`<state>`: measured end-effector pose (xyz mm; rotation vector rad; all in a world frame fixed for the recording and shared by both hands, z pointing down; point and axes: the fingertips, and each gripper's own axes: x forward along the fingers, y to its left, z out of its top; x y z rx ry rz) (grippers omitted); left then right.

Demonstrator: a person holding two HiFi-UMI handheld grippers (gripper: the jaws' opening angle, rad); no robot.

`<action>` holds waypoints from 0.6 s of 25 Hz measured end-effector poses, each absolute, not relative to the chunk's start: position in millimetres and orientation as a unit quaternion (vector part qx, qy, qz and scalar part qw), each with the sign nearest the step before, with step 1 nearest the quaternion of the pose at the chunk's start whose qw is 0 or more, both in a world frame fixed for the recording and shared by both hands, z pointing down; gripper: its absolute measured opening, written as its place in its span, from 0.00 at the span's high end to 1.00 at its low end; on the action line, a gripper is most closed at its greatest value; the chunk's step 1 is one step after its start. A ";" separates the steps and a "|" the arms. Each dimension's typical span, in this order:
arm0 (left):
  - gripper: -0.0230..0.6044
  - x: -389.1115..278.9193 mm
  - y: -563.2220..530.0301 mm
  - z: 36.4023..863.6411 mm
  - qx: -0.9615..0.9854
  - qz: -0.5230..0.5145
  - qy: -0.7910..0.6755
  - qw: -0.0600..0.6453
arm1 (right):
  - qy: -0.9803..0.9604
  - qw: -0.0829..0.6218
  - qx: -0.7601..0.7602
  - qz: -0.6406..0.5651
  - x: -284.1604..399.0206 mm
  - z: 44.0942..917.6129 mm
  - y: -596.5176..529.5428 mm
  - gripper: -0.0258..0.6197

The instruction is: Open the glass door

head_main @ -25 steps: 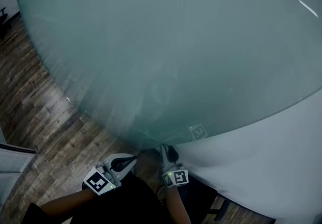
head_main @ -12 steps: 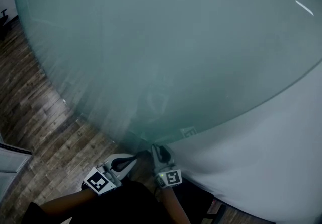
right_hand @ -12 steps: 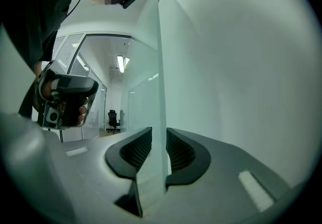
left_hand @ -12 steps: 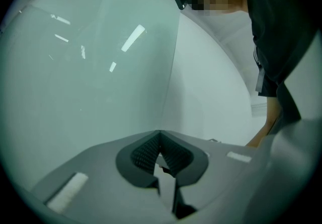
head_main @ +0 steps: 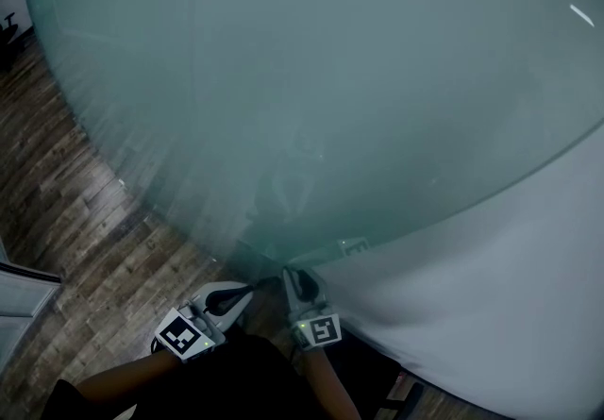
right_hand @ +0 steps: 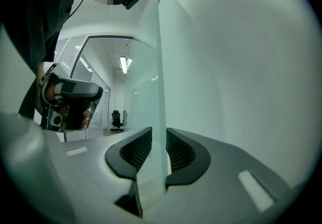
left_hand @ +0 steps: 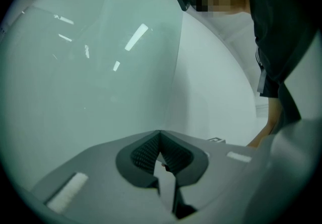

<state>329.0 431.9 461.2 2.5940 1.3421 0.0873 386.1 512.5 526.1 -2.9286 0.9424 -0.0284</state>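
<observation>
The frosted glass door [head_main: 311, 78] fills most of the head view; its near edge comes down to my two grippers at the bottom. My right gripper [head_main: 289, 275] points level at that edge. In the right gripper view the pane's edge [right_hand: 160, 92] stands upright between the two ribbed pads of the right gripper [right_hand: 159, 145], which have just been closing and grip it. My left gripper [head_main: 253, 291] hangs just left of it, facing the glass, jaws shut with nothing between them [left_hand: 160, 140].
A white wall [head_main: 491, 286] runs along the right of the door. Wood plank floor [head_main: 66, 210] lies to the left and below. Past the pane's edge a corridor with an office chair [right_hand: 116, 120] shows. The person's dark sleeves and body are close behind both grippers.
In the head view my right gripper has shifted a little left and up, and the door's edge with it. The left gripper has hardly moved.
</observation>
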 end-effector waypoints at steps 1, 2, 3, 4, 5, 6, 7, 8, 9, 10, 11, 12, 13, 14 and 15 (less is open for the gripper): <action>0.96 330.2 430.1 459.9 0.884 0.027 0.453 0.113 | 0.306 0.034 -0.951 -0.015 385.6 528.3 513.8 0.82; 0.96 331.4 428.6 459.3 0.886 0.021 0.449 0.114 | 0.307 0.034 -0.951 -0.023 385.2 532.5 515.3 0.82; 0.96 332.6 427.7 461.1 0.888 0.017 0.446 0.112 | 0.310 0.034 -0.950 -0.031 385.5 537.6 516.9 0.82; 0.96 333.9 427.4 464.8 0.890 0.018 0.442 0.106 | 0.316 0.035 -0.947 -0.038 386.1 541.4 517.5 0.82; 0.96 335.1 427.7 467.7 0.892 0.021 0.439 0.102 | 0.324 0.033 -0.945 -0.043 386.4 543.5 517.1 0.81; 0.96 336.5 428.4 468.4 0.893 0.024 0.437 0.103 | 0.333 0.026 -0.942 -0.047 386.3 544.0 516.2 0.82; 0.96 338.2 429.4 467.1 0.894 0.026 0.436 0.105 | 0.341 0.018 -0.939 -0.051 386.0 543.0 515.1 0.82; 0.96 340.1 430.3 464.5 0.894 0.026 0.435 0.108 | 0.346 0.013 -0.936 -0.055 385.6 540.6 514.3 0.82; 0.96 341.9 431.2 461.0 0.894 0.023 0.434 0.110 | 0.349 0.013 -0.935 -0.056 385.3 536.4 513.5 0.82; 0.96 343.5 431.7 457.9 0.894 0.020 0.433 0.112 | 0.349 0.014 -0.935 -0.056 384.5 531.9 513.0 0.82; 0.96 345.0 432.0 456.3 0.895 0.017 0.431 0.114 | 0.348 0.017 -0.936 -0.056 383.6 528.5 513.1 0.82; 0.96 346.6 432.5 455.7 0.896 0.015 0.429 0.116 | 0.347 0.020 -0.936 -0.056 382.8 526.2 513.5 0.82; 0.96 347.9 433.0 455.5 0.896 0.015 0.428 0.118 | 0.345 0.020 -0.937 -0.056 381.8 526.0 514.7 0.82; 0.96 348.6 433.6 455.2 0.896 0.015 0.427 0.121 | 0.344 0.017 -0.937 -0.056 380.3 526.7 516.4 0.81; 0.96 348.7 434.5 455.4 0.896 0.015 0.427 0.123 | 0.342 0.016 -0.938 -0.054 379.0 524.9 517.6 0.81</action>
